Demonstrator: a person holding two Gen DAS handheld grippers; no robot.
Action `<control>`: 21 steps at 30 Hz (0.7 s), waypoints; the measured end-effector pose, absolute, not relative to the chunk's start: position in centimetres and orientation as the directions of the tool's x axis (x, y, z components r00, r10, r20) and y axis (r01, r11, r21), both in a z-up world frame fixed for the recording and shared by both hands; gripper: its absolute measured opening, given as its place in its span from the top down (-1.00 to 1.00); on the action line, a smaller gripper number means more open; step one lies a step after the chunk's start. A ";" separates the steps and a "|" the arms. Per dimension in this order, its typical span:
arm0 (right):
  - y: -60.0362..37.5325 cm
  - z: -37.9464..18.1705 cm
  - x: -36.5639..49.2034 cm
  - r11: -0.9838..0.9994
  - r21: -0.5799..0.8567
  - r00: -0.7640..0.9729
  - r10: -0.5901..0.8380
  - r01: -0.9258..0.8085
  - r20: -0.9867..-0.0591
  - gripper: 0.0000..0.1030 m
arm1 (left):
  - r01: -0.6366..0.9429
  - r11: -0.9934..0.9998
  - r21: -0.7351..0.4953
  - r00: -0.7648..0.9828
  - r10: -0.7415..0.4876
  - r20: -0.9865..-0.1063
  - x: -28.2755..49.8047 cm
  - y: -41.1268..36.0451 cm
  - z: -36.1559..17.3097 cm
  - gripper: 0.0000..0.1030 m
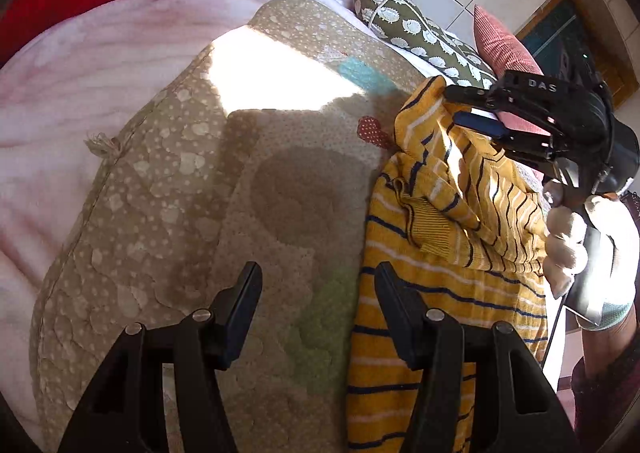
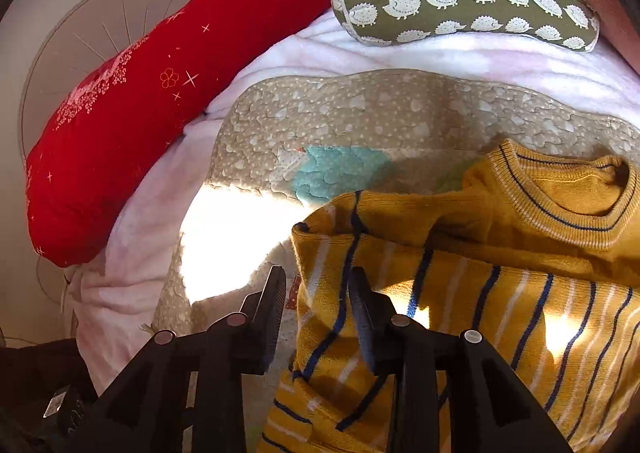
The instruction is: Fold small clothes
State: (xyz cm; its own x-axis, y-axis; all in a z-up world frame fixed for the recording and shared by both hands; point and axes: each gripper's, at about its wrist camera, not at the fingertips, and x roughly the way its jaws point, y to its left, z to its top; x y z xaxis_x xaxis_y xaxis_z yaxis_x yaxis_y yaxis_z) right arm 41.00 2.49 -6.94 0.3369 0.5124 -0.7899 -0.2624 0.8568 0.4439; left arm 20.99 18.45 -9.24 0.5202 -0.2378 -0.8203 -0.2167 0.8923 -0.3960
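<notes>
A small yellow sweater (image 1: 448,293) with navy and white stripes lies on a beige quilted mat (image 1: 168,181). My left gripper (image 1: 318,293) is open and empty, just above the mat at the sweater's left edge. My right gripper (image 1: 460,107) is seen in the left wrist view holding up a fold of the sweater. In the right wrist view the sweater (image 2: 500,293) shows its collar at the upper right, and the right gripper (image 2: 318,293) has its fingers around the lifted edge of the fabric, with a gap still between them.
A red cushion (image 2: 132,125) lies at the left, and a green hedgehog-print pillow (image 2: 460,1) at the back. A pink fleece blanket (image 1: 72,93) lies under the mat. A red corduroy cushion (image 1: 504,45) stands at the far right.
</notes>
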 end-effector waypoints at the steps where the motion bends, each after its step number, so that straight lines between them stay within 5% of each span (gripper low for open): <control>1: 0.9 -6.2 40.7 0.857 0.450 0.361 0.514 -0.252 -0.778 0.28 | -0.214 0.894 -0.393 0.521 -0.236 -0.820 21.2 18.3 -9.0 -0.12; 9: -11.7 -8.6 36.8 0.931 0.351 0.390 0.361 -0.100 -0.847 0.28 | -0.070 0.953 -0.295 0.503 -0.221 -0.836 27.8 10.1 -6.5 -0.12; 15: -22.7 -10.6 35.2 0.982 0.175 0.462 0.124 0.068 -0.878 0.34 | -0.133 0.970 -0.205 0.379 -0.142 -0.915 34.5 7.6 -11.2 -0.12; 18: -27.4 -9.6 33.4 0.938 0.323 0.510 0.217 0.129 -0.833 0.49 | -0.138 0.960 -0.242 0.399 -0.170 -0.901 33.6 8.5 -10.1 -0.13; 21: -30.2 -7.8 29.9 0.937 0.278 0.576 0.110 0.212 -0.810 0.23 | -0.128 0.950 -0.284 0.439 -0.202 -0.875 30.8 9.9 -7.7 -0.13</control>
State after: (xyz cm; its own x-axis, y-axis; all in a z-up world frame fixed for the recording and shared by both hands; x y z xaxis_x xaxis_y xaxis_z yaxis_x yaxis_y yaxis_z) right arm 29.94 -30.19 -7.85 0.5759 0.1096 -0.8101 0.2123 0.9369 0.2776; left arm 30.75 9.95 -7.72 0.4389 -0.2023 -0.8755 -0.1277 0.9504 -0.2836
